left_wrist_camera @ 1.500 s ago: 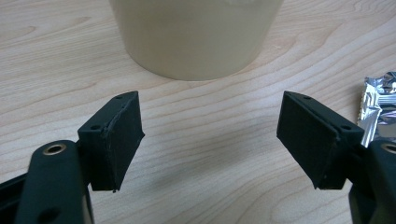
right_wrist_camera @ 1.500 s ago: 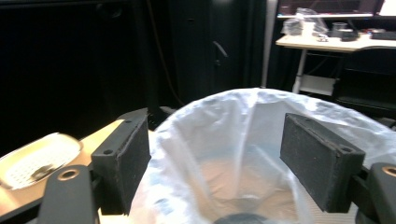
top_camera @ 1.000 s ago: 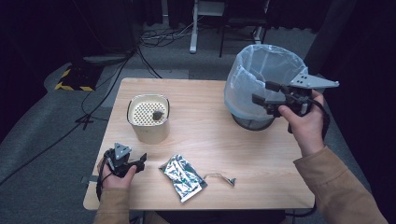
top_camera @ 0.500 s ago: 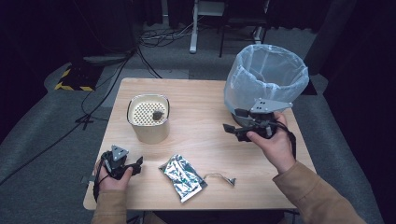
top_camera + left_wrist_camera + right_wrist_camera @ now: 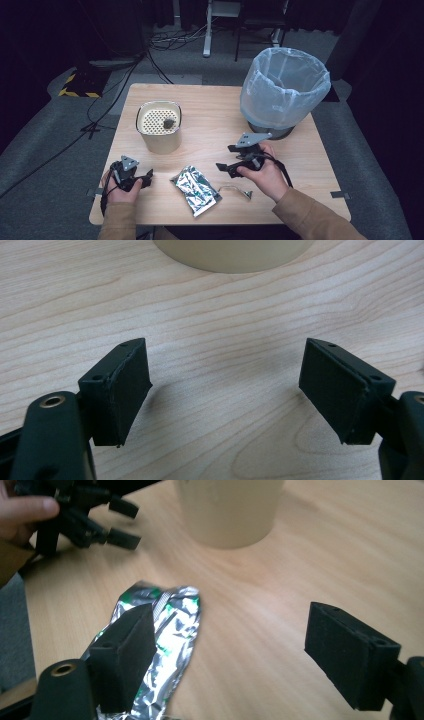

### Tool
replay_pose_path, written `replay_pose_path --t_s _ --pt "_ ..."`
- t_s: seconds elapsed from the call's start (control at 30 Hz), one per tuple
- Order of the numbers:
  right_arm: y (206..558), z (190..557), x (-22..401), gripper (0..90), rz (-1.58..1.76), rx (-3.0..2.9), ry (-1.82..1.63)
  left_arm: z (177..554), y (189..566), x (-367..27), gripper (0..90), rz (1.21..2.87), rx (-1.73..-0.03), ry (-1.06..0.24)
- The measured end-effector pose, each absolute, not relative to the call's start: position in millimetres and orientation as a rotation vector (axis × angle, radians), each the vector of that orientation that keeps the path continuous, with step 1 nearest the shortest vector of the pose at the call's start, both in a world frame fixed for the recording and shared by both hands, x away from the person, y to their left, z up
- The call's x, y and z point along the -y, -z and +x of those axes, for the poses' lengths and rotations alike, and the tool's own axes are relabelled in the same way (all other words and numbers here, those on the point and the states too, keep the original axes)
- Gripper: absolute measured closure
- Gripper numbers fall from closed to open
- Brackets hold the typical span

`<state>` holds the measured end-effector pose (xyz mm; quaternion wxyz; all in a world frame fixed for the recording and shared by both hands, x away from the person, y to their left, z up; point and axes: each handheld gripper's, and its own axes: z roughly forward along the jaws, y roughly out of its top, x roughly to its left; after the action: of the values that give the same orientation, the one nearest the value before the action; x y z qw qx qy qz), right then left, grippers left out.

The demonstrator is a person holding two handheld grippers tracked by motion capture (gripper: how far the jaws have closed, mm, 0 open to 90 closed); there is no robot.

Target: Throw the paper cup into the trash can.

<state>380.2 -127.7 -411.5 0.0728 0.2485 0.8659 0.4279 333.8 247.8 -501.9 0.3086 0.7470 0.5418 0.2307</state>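
A crumpled foil wrapper [image 5: 195, 189] is seen lying on the wooden table [image 5: 210, 110] between the left gripper [image 5: 146, 178] and right gripper [image 5: 224, 167], both with jaws apart and empty. A cream canister [image 5: 158, 127] and lined bin [image 5: 283, 90] stand behind, well apart.

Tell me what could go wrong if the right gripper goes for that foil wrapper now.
The foil wrapper lies flat and crinkled on the table, so the open right gripper may skid over it or push it toward the near edge instead of pinching it. A small torn strip lies close beside it and could get swept along. Carrying it to the lined bin, the light foil might slip out.
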Motion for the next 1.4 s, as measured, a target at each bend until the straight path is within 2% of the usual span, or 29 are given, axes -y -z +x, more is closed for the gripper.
replay_pose_path --t_s 0.43,0.67,0.8,0.83,0.9,0.97,1.0,1.27,1.4 --pt "468.0 357.6 74.8 16.8 0.670 -2.771 -1.154 336.1 502.8 -249.2 20.4 1.962 -1.471 -0.558" --pt "485.5 354.4 65.2 16.1 0.671 -2.792 -1.071 336.1 502.8 -249.3 20.3 1.961 -1.471 -0.557" --pt "493.2 354.4 63.9 19.5 0.654 -2.784 -1.062 336.2 502.8 -249.4 20.3 1.962 -1.470 -0.557" --pt "492.9 353.7 63.8 25.0 0.660 -2.773 -1.052 336.1 502.8 -249.3 20.3 1.962 -1.470 -0.557" --pt "491.1 352.7 64.9 43.0 0.647 -2.767 -1.066 336.1 502.8 -249.3 20.3 1.962 -1.470 -0.557" --pt "489.9 352.6 66.3 51.1 0.632 -2.760 -1.039 336.1 502.8 -249.3 20.3 1.962 -1.470 -0.557" --pt "490.1 352.8 66.8 59.5 0.625 -2.760 -1.054 336.1 502.8 -249.3 20.3 1.962 -1.470 -0.557" --pt "488.5 354.9 70.3 86.5 0.576 -2.794 -1.040 336.1 502.8 -249.3 20.3 1.962 -1.470 -0.557" --pt "489.6 354.7 70.4 90.0 0.570 -2.803 -1.071 336.2 502.8 -249.3 20.3 1.961 -1.470 -0.557"
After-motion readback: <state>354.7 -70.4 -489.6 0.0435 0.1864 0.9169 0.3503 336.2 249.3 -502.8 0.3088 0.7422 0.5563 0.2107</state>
